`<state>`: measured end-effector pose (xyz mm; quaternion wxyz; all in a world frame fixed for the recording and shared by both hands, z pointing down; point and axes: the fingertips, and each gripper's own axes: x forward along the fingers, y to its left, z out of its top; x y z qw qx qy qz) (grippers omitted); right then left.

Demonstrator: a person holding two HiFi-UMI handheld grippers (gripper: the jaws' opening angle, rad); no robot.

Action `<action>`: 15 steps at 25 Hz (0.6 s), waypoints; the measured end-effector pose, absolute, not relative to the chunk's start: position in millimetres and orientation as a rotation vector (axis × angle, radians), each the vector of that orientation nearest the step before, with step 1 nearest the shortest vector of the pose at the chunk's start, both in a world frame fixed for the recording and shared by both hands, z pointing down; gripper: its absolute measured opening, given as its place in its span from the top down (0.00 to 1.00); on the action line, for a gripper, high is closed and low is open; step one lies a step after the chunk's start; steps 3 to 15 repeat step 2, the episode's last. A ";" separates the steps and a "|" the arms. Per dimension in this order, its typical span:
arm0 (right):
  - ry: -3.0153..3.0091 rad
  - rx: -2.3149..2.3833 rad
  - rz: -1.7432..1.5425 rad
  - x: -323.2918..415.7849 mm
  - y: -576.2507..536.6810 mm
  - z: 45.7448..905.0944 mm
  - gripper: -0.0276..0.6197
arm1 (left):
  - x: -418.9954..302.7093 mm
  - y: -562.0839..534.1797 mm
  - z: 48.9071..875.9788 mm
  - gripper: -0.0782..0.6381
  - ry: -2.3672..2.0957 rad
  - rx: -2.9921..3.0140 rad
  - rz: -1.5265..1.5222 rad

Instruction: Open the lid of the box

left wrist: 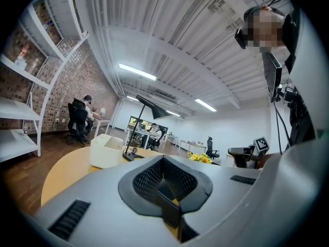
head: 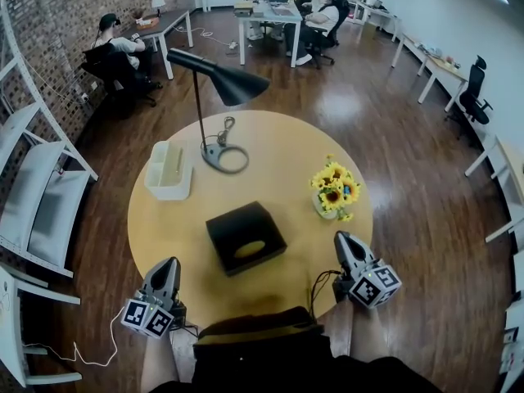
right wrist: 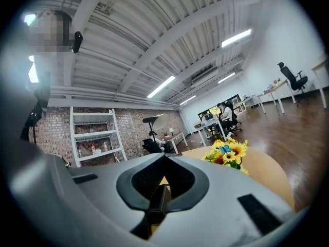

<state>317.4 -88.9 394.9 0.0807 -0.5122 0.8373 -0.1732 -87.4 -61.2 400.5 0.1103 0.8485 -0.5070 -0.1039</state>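
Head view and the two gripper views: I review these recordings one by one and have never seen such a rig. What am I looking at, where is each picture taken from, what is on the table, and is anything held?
There is no robot here. A person holds a two-jaw gripper in each hand. The head view comes from a camera on the person's head that looks steeply down. In it the left gripper and the right gripper show at the near edge of the round light wooden table. The other two pictures come from cameras that ride on the grippers and look along their jaws.

On the table are a black square box with its lid closed, a white plastic container, a black desk lamp and a small vase of sunflowers. Both grippers are shut and hold nothing.
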 end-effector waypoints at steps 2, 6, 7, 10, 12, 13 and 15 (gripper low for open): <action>2.519 -1.548 -0.513 316.4 -89.0 398.0 0.96 | -88.7 -60.3 405.5 0.88 -1.492 2.480 -0.310; 2.519 -1.548 -0.513 316.4 -89.0 398.0 0.96 | -88.7 -60.3 405.5 0.88 -1.492 2.480 -0.310; 2.519 -1.548 -0.513 316.4 -89.0 398.0 0.96 | -88.7 -60.3 405.5 0.88 -1.492 2.480 -0.310; 2.519 -1.548 -0.513 316.4 -89.0 398.0 0.96 | -88.7 -60.3 405.5 0.88 -1.492 2.480 -0.310; 2.519 -1.548 -0.513 316.4 -89.0 398.0 0.96 | -88.7 -60.3 405.5 0.88 -1.492 2.480 -0.310; 2.519 -1.548 -0.513 316.4 -89.0 398.0 0.96 | -88.7 -60.3 405.5 0.88 -1.492 2.480 -0.310; 2.519 -1.548 -0.513 316.4 -89.0 398.0 0.96 | -88.7 -60.3 405.5 0.88 -1.492 2.480 -0.310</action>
